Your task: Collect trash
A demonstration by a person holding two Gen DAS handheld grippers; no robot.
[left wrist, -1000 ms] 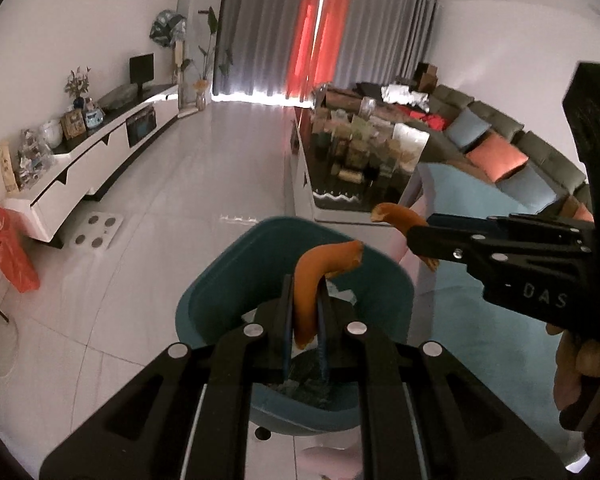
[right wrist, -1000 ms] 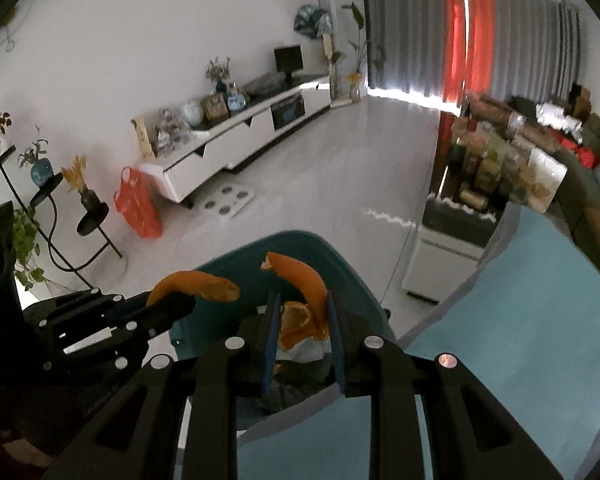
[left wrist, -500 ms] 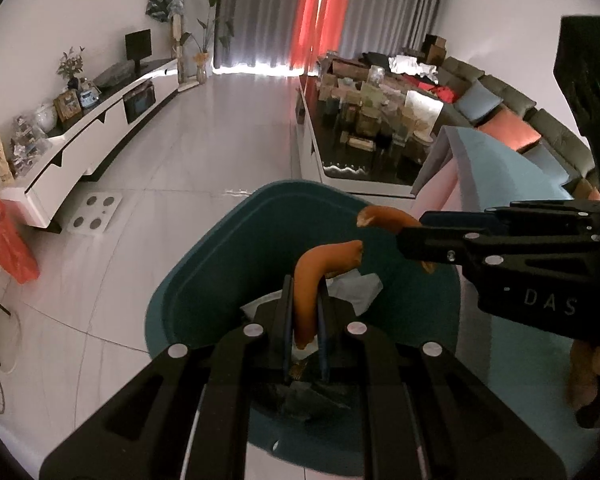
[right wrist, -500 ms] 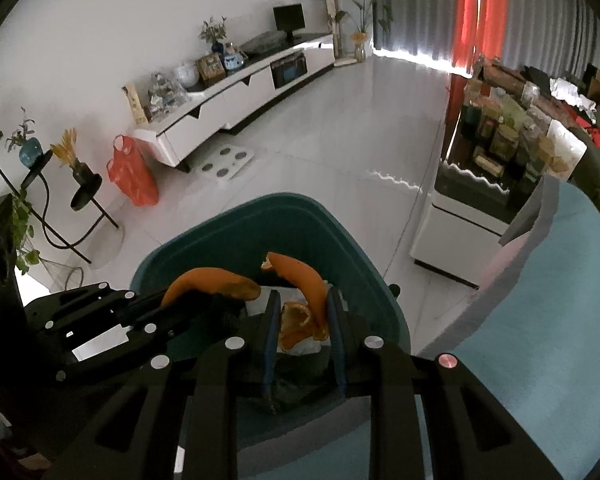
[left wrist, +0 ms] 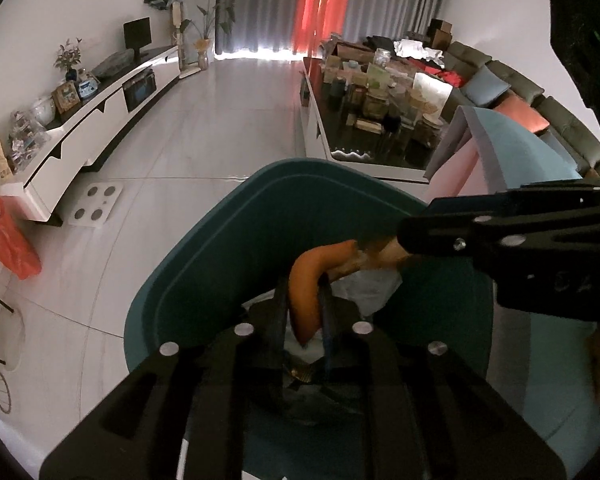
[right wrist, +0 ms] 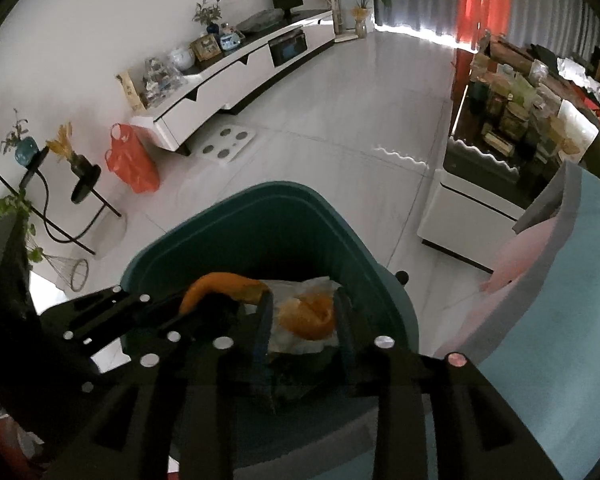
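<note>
A teal trash bin point(left wrist: 204, 256) stands on the floor below both grippers; it also shows in the right wrist view point(right wrist: 300, 208). My left gripper point(left wrist: 304, 296) is shut on an orange peel strip point(left wrist: 306, 280) and holds it over the bin; the strip also shows in the right wrist view point(right wrist: 220, 284). My right gripper point(right wrist: 302, 312) is open over the bin. An orange peel piece point(right wrist: 312, 316) lies between its fingers on white paper point(right wrist: 300, 336) inside the bin. From the left wrist view the right gripper point(left wrist: 408, 240) reaches in from the right.
A white tiled floor point(left wrist: 228, 120) surrounds the bin. A glass coffee table point(left wrist: 372, 120) crowded with items stands beyond. A light blue cloth surface point(right wrist: 580, 320) lies to the right. A white TV cabinet point(right wrist: 236, 76) and an orange bag point(right wrist: 132, 160) stand at the left.
Both grippers have moved down closer to the bin. My right gripper has opened and its peel piece now lies on the paper in the bin.
</note>
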